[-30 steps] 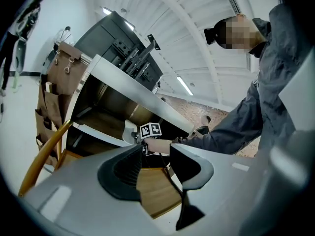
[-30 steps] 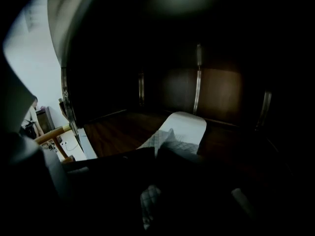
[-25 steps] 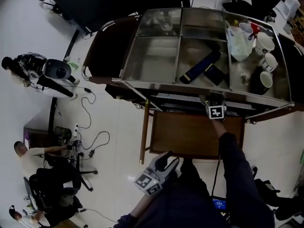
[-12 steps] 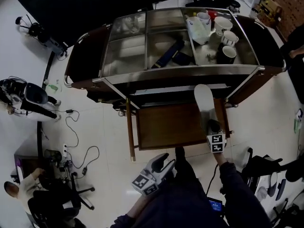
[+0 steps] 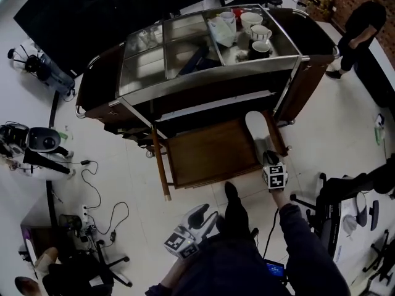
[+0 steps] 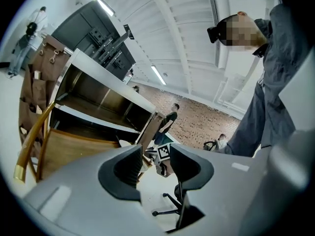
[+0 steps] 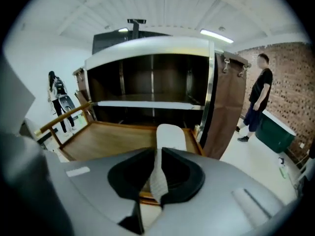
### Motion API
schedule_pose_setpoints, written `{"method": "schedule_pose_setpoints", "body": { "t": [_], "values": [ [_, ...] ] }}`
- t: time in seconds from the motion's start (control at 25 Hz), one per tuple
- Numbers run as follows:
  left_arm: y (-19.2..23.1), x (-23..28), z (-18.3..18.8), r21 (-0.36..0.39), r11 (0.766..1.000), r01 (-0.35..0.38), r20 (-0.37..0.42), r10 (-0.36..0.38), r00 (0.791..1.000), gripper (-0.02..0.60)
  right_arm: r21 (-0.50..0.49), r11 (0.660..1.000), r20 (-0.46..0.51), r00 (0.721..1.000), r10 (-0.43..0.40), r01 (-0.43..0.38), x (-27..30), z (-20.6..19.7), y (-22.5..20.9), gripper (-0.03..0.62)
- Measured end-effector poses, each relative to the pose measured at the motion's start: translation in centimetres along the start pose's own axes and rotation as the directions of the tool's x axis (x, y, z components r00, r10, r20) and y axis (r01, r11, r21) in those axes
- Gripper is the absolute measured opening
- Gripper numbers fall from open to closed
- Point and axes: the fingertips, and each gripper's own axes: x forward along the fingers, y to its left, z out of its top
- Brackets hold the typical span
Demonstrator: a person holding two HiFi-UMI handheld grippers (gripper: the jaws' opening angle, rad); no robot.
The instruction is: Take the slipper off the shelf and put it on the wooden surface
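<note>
The white slipper (image 5: 255, 128) lies along the right edge of the wooden surface (image 5: 203, 156), a low tray in front of the cart's dark shelf (image 5: 216, 100). My right gripper (image 5: 265, 157) is at the slipper's near end. In the right gripper view the slipper (image 7: 170, 133) stretches onto the wood (image 7: 108, 139); its heel edge stands between the jaws of the right gripper (image 7: 156, 152), which have just been opening and no longer pinch it. My left gripper (image 5: 207, 214) hangs low by my body, open and empty, and in its own view the left gripper (image 6: 155, 162) faces the wood (image 6: 69, 149) from the side.
The steel-topped cart (image 5: 142, 73) carries cups (image 5: 253, 26) and dark flat items (image 5: 194, 60). A person (image 5: 357, 32) stands at the upper right. An office chair (image 5: 336, 199) is by my right arm. Cables (image 5: 99, 196) and equipment (image 5: 34, 143) lie on the floor at left.
My right gripper came back from the shelf with the slipper and brought it down onto the wood's right edge. The left gripper shifted a little and the whole view swung.
</note>
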Motion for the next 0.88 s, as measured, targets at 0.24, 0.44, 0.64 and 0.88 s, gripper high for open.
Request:
{"method": "schedule_pose_setpoints", "body": {
  "t": [0.24, 0.44, 0.64, 0.88],
  "values": [
    [-3.7, -1.0, -2.2, -0.028, 0.996, 0.08, 0.024, -0.08, 0.997, 0.181, 0.061, 0.99, 0.171, 0.978, 0.118, -0.13, -14.2, 1.2, 7.7, 0.034],
    [-6.6, -1.1, -4.8, -0.073, 0.989, 0.131, -0.013, -0.133, 0.991, 0.181, -0.016, 0.977, 0.216, 0.953, 0.211, -0.212, -23.7, 1.9, 12.9, 0.023],
    [-9.4, -0.2, -6.0, 0.005, 0.988, 0.153, -0.04, -0.153, 0.987, 0.181, -0.017, 0.973, 0.207, 0.952, 0.227, -0.229, -27.7, 0.2, 13.8, 0.012],
    [-11.3, 0.0, -8.5, 0.039, 0.993, 0.11, -0.052, -0.108, 0.993, 0.181, 0.031, 0.966, 0.208, 0.947, 0.245, -0.257, -30.7, -3.1, 13.0, 0.012]
  ]
}}
